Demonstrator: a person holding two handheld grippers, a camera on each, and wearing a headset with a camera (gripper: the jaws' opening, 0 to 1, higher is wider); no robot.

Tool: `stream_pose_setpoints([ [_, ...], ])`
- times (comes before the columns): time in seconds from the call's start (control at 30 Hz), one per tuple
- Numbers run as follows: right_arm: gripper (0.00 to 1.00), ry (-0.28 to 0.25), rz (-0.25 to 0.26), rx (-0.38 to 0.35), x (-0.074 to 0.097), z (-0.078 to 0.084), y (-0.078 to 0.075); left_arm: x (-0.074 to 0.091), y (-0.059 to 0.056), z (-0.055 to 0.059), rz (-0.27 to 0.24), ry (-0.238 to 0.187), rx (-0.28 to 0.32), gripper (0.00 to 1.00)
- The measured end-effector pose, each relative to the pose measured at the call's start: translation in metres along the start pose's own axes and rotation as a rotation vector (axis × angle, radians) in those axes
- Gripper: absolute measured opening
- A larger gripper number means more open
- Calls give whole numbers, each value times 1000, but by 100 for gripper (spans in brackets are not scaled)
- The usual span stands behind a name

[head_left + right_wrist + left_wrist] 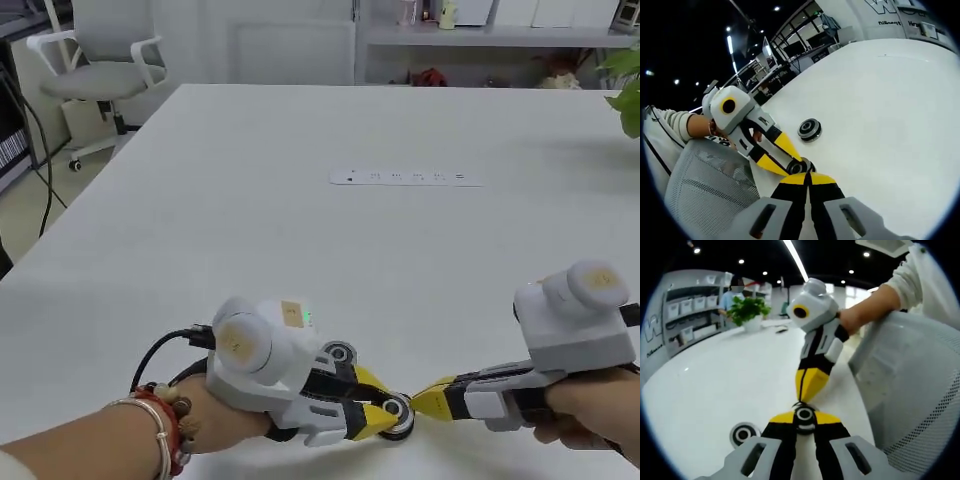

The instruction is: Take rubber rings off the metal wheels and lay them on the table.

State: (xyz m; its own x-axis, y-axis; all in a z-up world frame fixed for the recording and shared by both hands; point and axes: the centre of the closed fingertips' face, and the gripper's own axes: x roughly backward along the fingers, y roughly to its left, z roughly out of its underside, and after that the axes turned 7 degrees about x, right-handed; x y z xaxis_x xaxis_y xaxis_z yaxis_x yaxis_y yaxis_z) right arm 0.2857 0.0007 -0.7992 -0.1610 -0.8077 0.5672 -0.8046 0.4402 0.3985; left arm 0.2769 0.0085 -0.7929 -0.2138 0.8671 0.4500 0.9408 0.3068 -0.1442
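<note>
A small metal wheel (pixel 398 409) with a dark rubber ring is held just above the white table (pixel 300 240) near its front edge. My left gripper (pixel 380 418) is shut on this wheel (pixel 804 415), one yellow tip on each side. My right gripper (pixel 422 400) comes in from the right. Its yellow tips (pixel 807 390) are pressed together at the wheel's rim, where a thin black bit of ring shows. In the right gripper view my right gripper (pixel 808 179) meets the wheel (pixel 799 167) head-on. A second ringed wheel (pixel 338 352) lies flat on the table behind the left gripper.
A white power strip (pixel 405 178) lies at the table's middle. An office chair (pixel 100 70) stands at the far left and a green plant (pixel 628 90) at the right edge. A grey mesh chair back (pixel 920 390) is close behind the hands.
</note>
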Motion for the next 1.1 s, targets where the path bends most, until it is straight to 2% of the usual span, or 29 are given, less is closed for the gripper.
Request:
stream_pose_setpoints([
  [0.17,0,1,-1,-9,0,-1,2,0,0,0,-1,0,-2,13],
  [0.4,0,-2,-19,24,-2,-2,12,0,-1,0,0,-1,-2,13],
  [0.7,0,-27,-61,45,-5,-9,23,0,-1,1,0,-1,-1,14],
  [0.73,0,-22,-53,49,-6,-9,23,0,-1,1,0,-2,0,14],
  [0.77,0,7,-31,120,-6,-7,19,0,-1,1,-1,-2,1,14],
  [0.8,0,11,-24,150,-6,-7,19,0,-1,1,-1,-1,0,14],
  [1.1,0,-13,-20,120,-2,-14,18,-2,-1,-1,-24,30,12,14],
])
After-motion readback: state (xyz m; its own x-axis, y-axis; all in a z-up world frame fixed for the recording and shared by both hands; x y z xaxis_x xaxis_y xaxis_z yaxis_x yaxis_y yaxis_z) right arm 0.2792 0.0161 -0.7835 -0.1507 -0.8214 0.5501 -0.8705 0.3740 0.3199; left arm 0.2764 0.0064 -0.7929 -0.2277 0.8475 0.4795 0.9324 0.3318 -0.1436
